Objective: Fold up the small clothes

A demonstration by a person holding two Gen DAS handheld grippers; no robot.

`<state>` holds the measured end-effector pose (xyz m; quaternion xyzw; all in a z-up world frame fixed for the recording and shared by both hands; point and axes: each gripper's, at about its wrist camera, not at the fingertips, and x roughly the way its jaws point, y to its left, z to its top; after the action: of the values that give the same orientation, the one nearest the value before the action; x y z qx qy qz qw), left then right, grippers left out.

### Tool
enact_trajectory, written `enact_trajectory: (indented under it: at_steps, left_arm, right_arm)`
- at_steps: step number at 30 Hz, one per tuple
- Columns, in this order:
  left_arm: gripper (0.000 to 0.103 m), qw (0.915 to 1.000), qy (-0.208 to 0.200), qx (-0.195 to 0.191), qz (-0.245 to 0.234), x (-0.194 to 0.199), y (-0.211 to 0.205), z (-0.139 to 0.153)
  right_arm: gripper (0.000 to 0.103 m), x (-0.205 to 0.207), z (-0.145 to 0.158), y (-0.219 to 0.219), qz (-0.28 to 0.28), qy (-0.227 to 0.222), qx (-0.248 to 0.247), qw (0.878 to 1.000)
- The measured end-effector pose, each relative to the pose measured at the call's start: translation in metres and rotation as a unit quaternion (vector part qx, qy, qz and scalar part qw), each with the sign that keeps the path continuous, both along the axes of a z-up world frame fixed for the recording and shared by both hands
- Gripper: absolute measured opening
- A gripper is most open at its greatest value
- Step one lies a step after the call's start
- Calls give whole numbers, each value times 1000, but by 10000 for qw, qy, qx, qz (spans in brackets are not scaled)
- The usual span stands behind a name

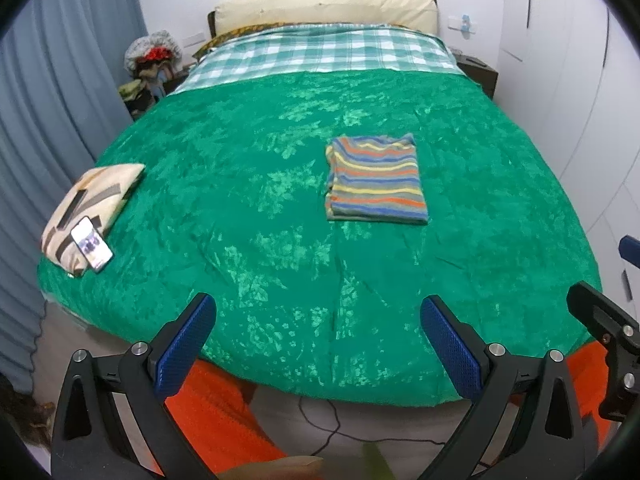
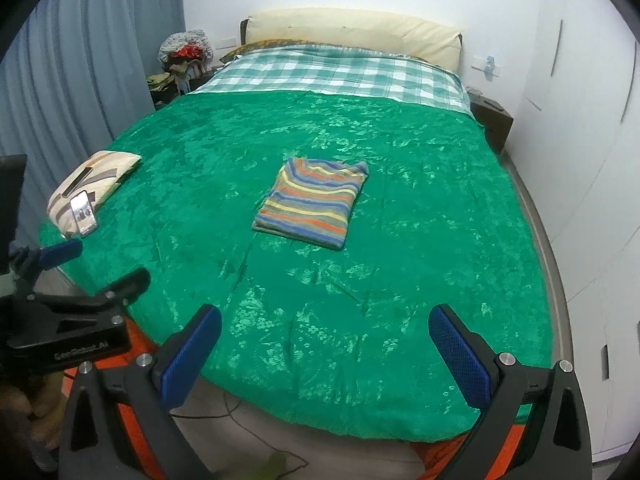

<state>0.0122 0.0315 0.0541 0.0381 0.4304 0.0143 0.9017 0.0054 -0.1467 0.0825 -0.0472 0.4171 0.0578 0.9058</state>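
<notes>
- The striped garment (image 1: 375, 179) lies on the green bedspread (image 1: 248, 200) as a tidy rectangle, layers stacked with edges roughly aligned, a little past the middle of the bed; by its look, the folding of this piece is finished.
- No other loose garment shows on the bed, so I judge the task to be at or near its end (anything waiting outside both views cannot be ruled out).
- The left gripper (image 1: 316, 336) hangs back over the near edge of the bed, its blue-padded fingers (image 1: 188, 340) spread wide with nothing between them, well apart from the garment.
- The right gripper (image 2: 326, 348) is likewise released, its fingers (image 2: 460, 360) splayed and empty above the near edge, also well apart from the fold.
- Counted: one folded garment, two grippers, one patterned cushion (image 1: 92, 204) at the left edge of the bed, one phone (image 1: 91, 244) propped against it, one long cream pillow (image 1: 324, 8) at the headboard, one checked sheet (image 1: 320, 52) beyond the green cover.
- Orange fabric (image 1: 216, 412) shows below the bed's near edge; what it belongs to I cannot tell.
</notes>
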Motion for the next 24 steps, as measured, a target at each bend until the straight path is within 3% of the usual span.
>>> enact_trajectory:
  at_steps: [24]
  left_arm:
    - [102, 9997, -103, -124, -190, 8, -11, 12]
  right_arm:
    - [102, 3, 2, -18, -320, -55, -78, 9994]
